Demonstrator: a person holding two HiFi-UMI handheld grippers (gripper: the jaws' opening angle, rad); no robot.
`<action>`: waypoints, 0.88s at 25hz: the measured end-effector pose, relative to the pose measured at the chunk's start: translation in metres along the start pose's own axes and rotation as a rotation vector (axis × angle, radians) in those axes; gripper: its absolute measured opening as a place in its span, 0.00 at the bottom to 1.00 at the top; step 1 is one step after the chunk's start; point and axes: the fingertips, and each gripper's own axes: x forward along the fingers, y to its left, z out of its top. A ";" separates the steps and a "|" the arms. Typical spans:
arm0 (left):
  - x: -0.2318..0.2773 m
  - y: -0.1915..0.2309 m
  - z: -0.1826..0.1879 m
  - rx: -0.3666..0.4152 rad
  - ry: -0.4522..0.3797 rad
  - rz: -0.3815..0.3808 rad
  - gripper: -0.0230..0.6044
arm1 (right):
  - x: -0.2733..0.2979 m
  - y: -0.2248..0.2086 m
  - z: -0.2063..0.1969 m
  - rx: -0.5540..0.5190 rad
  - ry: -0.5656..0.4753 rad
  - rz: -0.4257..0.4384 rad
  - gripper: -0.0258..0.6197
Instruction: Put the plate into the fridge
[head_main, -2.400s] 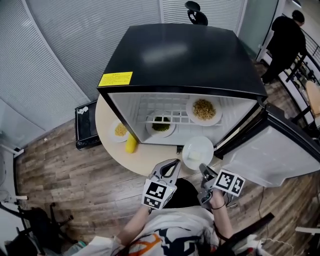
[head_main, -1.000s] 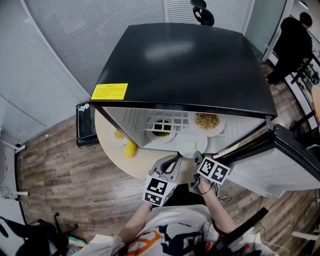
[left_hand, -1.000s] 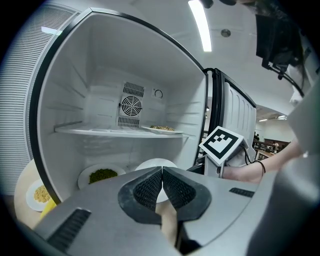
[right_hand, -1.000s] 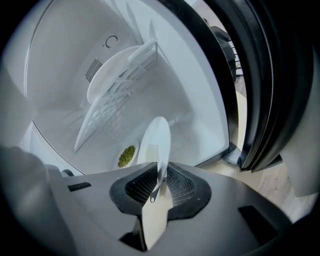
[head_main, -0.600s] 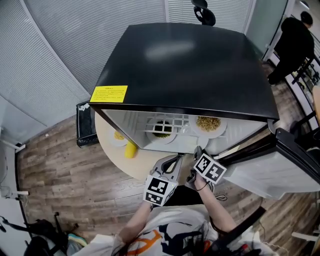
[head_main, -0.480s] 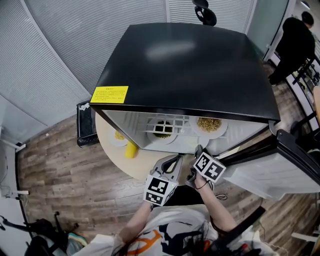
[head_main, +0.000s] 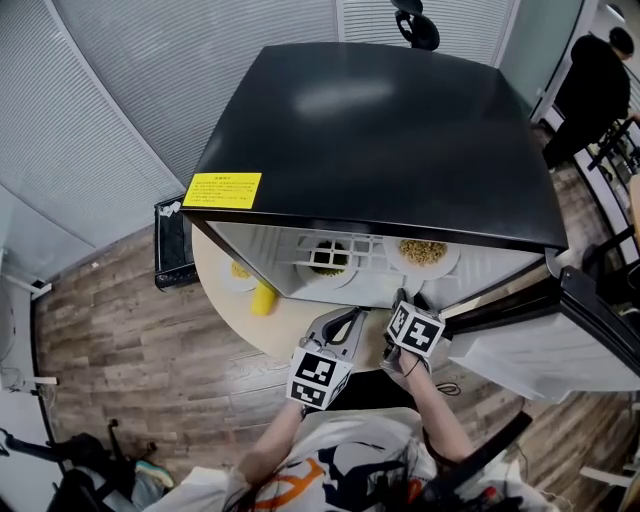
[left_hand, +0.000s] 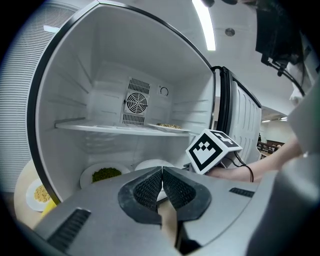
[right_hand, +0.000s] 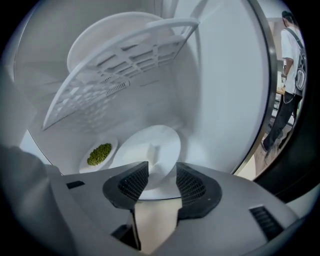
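Note:
The white plate (right_hand: 150, 147), with a pale block on it, lies on the floor of the open fridge (head_main: 380, 130); it also shows in the left gripper view (left_hand: 149, 164). My right gripper (right_hand: 161, 175) reaches into the fridge mouth (head_main: 401, 300). Its jaws are opening, with the plate's near rim in the gap and the pads off it. My left gripper (left_hand: 162, 172) is shut on nothing and hangs just outside the fridge, left of the right one (head_main: 349, 316).
A plate of green food (right_hand: 100, 154) sits left of the white plate. A plate of noodles (head_main: 424, 252) rests on the wire shelf (right_hand: 115, 75). The fridge door (head_main: 560, 345) stands open at right. A yellow object (head_main: 262, 296) and a small plate (head_main: 238, 270) are on the round table.
My right gripper has carried the white plate forward from the table edge into the fridge, set it on the floor and spread its jaws. The left gripper has barely moved.

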 end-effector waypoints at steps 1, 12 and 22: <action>0.000 0.000 0.000 0.000 0.001 0.000 0.06 | 0.001 0.000 -0.002 -0.028 0.004 -0.006 0.32; -0.002 -0.001 0.001 0.008 0.000 -0.006 0.06 | -0.007 0.006 0.001 -0.068 -0.031 0.008 0.41; -0.011 -0.003 0.004 0.024 -0.017 -0.005 0.06 | -0.034 0.023 0.007 -0.014 -0.051 0.113 0.39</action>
